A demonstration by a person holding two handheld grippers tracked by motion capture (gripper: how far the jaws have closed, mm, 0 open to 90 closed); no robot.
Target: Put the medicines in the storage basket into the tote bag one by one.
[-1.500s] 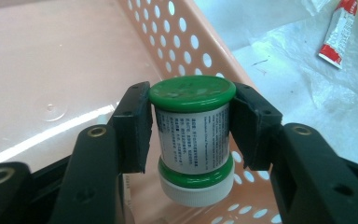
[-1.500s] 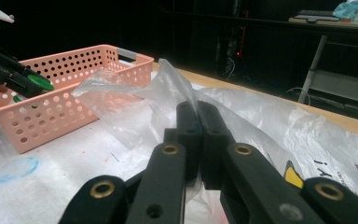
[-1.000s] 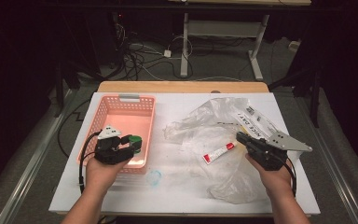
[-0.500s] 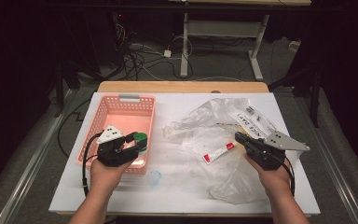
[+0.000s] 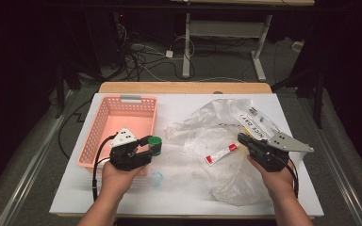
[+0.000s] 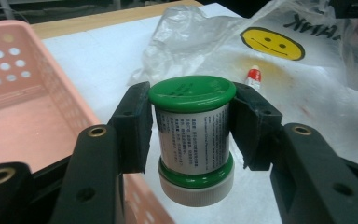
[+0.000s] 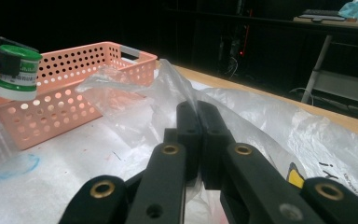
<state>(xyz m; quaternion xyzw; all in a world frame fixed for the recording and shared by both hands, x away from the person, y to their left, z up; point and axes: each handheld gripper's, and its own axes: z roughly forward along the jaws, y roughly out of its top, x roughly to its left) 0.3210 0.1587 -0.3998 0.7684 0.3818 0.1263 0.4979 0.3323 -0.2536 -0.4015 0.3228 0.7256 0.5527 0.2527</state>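
A small jar (image 6: 193, 126) with a green lid, a printed label and a white base sits upright between the pads of my left gripper (image 6: 191, 122), which is shut on it. In the high view this jar (image 5: 156, 141) hangs at the right rim of the pink basket (image 5: 104, 123), with the left gripper (image 5: 152, 146) pointing right. My right gripper (image 7: 197, 109) has its jaws closed together on a fold of the clear plastic bag (image 7: 270, 126). The bag (image 5: 207, 132) lies crumpled across the right half of the white table, and the right gripper (image 5: 242, 138) pinches its right side.
A red-and-white tube (image 5: 221, 154) lies in the bag, left of the right gripper. A faint blue ring mark (image 5: 156, 178) is on the white board near the basket's front corner. The bag carries a yellow smiley print (image 6: 272, 43). Beyond the table's wooden far edge (image 5: 184, 87) are cables and desk legs.
My left gripper has carried the jar to the right and slightly up, from over the basket to its right rim. The right gripper and the bag have stayed put.
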